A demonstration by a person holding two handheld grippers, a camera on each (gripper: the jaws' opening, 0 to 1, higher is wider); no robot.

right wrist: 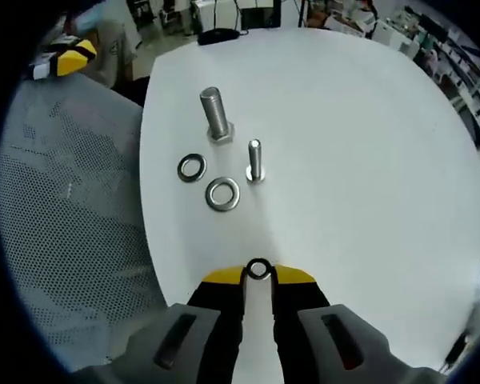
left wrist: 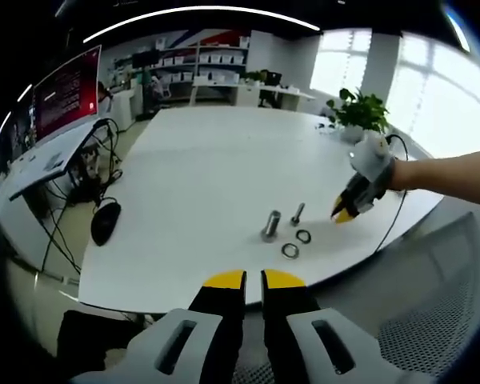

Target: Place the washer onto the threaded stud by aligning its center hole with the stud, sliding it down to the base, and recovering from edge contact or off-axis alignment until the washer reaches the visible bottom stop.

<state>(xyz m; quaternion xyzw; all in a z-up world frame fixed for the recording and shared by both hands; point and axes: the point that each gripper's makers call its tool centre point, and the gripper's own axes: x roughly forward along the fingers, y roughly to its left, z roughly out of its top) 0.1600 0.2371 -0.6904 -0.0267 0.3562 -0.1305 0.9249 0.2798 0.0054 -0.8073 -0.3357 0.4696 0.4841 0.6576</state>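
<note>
Two washers [right wrist: 223, 194] lie beside studs [right wrist: 255, 160]; right gripper [right wrist: 258, 273] pinches a third washer [right wrist: 258, 269]; left gripper [left wrist: 253, 279] nearly closed, empty.

— How many studs stand on the white table [right wrist: 344, 120]?
— Two: a thick threaded stud [right wrist: 215, 114] and a thin stud [right wrist: 255, 160].
— And washers?
— Three. Two lie flat near the studs, a left washer [right wrist: 192, 168] and a larger washer [right wrist: 223, 194]. A third, small washer [right wrist: 258, 270] sits between the right gripper [right wrist: 258, 276] tips.
— Grippers?
— Two: that one and the left gripper [left wrist: 253, 280].
— Anything else?
— One potted plant [left wrist: 358, 110], one black mouse [left wrist: 106, 221].
</note>
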